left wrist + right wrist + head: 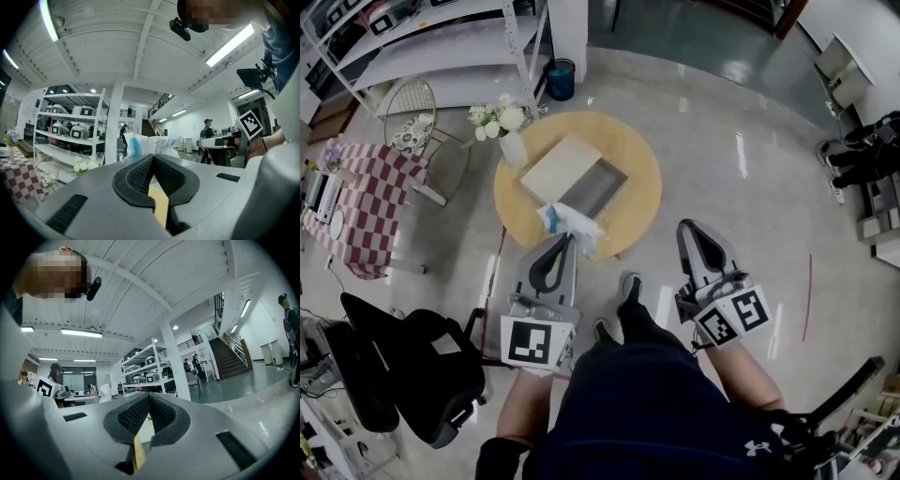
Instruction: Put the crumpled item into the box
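Observation:
A crumpled white and blue bag hangs at the near edge of the round yellow table, pinched by my left gripper. In the left gripper view the jaws are closed, and the crumpled bag sticks out beyond my left gripper. Just beyond it on the table lies the open box, grey inside, with its tan lid folded back to the left. My right gripper hovers over the floor right of the table, shut and empty. Its jaws meet in the right gripper view.
A white vase of flowers stands at the table's left rim. A black office chair is at my left, with a checkered table and a wire chair beyond. White shelving and a blue bin are farther back.

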### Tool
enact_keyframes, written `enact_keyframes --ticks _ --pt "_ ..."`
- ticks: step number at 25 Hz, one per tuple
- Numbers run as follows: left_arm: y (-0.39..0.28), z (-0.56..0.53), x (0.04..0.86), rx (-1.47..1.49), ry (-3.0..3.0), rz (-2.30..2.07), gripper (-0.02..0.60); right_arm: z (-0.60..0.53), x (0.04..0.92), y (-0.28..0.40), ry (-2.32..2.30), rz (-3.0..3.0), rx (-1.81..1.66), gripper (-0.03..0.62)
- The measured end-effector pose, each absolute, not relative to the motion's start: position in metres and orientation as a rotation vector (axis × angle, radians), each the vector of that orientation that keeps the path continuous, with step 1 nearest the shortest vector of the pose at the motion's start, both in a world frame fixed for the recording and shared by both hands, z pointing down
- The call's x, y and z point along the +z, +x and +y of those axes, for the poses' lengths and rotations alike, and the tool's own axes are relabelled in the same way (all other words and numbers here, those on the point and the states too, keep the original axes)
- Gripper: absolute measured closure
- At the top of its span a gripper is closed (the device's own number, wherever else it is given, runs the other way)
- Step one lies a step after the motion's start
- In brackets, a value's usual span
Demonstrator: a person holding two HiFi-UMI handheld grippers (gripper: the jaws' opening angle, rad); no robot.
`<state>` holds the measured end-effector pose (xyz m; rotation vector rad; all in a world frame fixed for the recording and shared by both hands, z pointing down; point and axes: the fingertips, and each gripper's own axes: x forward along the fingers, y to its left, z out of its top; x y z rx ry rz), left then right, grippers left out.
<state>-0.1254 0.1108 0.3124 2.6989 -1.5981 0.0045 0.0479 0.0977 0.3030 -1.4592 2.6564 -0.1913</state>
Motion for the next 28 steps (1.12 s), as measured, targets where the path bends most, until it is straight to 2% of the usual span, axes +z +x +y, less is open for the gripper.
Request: enact_keyframes --ticks 28 --pt "-0.083 -0.05 0.321 0.209 2.618 -1.735 0.565 -0.092 0.325 0.079 -1.246 2.714 -0.361 0.592"
